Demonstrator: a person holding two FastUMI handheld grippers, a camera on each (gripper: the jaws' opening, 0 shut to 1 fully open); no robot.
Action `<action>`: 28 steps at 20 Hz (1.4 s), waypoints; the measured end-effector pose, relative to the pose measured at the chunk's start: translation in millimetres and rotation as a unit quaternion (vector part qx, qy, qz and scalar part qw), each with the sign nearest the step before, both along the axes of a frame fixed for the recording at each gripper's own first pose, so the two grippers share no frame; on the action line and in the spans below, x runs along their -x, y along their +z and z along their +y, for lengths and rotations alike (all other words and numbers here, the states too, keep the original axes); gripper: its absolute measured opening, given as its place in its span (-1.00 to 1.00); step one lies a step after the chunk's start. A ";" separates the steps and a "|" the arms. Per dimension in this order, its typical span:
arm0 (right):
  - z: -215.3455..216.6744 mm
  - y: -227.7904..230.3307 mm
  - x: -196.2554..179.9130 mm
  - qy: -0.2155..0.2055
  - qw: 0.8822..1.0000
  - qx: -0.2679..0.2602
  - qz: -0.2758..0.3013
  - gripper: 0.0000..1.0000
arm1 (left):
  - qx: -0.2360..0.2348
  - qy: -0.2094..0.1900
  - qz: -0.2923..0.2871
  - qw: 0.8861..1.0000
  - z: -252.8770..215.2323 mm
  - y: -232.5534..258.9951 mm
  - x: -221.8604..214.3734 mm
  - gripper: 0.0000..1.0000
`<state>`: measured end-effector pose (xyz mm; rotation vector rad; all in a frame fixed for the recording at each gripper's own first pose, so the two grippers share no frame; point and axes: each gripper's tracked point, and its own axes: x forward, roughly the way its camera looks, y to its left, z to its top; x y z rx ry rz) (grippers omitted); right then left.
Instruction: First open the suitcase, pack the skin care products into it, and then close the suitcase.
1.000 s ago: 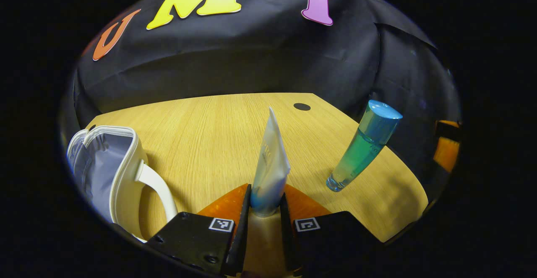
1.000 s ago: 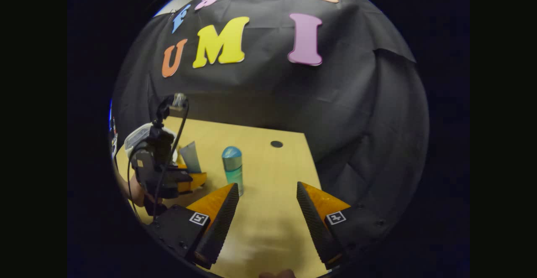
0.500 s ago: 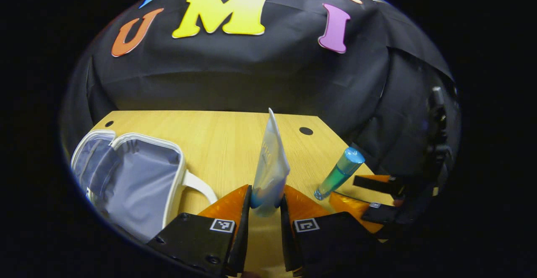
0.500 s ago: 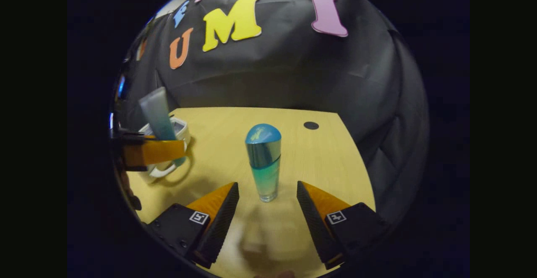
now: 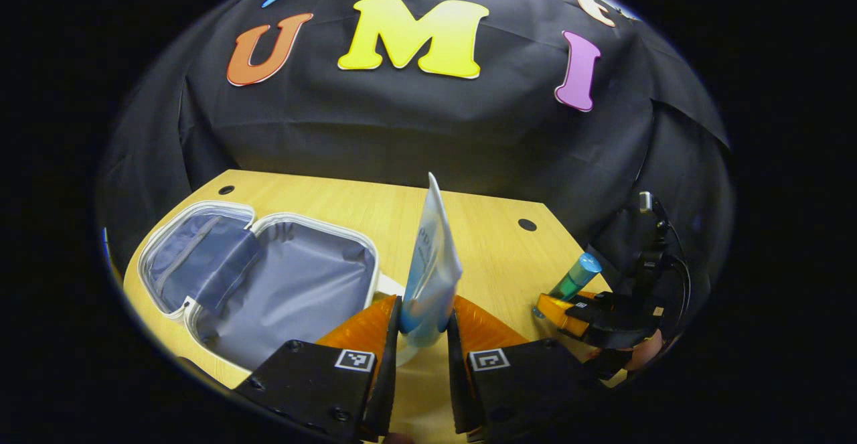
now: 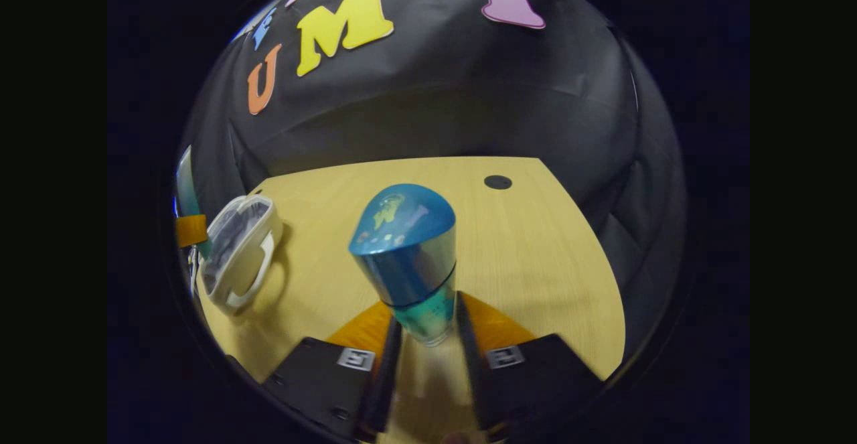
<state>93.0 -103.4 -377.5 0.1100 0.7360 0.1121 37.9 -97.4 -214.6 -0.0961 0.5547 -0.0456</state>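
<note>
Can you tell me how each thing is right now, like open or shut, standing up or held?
suitcase: open, lying flat on the table, nothing seen inside
white tube: upright, clamped in the left gripper
left gripper: shut on the white tube
blue-green bottle: cap on, upright, between the right gripper's fingers
right gripper: shut on the blue-green bottle
table: bears the suitcase

You have a wood-grain table (image 5: 348, 199) with a matt finish. The suitcase (image 5: 268, 283) is lined in soft grey cloth. Your bottle (image 6: 408, 263) looks like clear glossy plastic or glass under a shiny cap (image 6: 402, 230); the tube (image 5: 432, 263) is smooth plastic.
</note>
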 end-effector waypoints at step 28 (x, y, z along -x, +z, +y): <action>-5.3 157.9 92.3 0.027 0.999 -0.021 -0.007 -0.31 | -0.272 0.245 0.370 0.854 241.1 -117.6 38.8 -0.26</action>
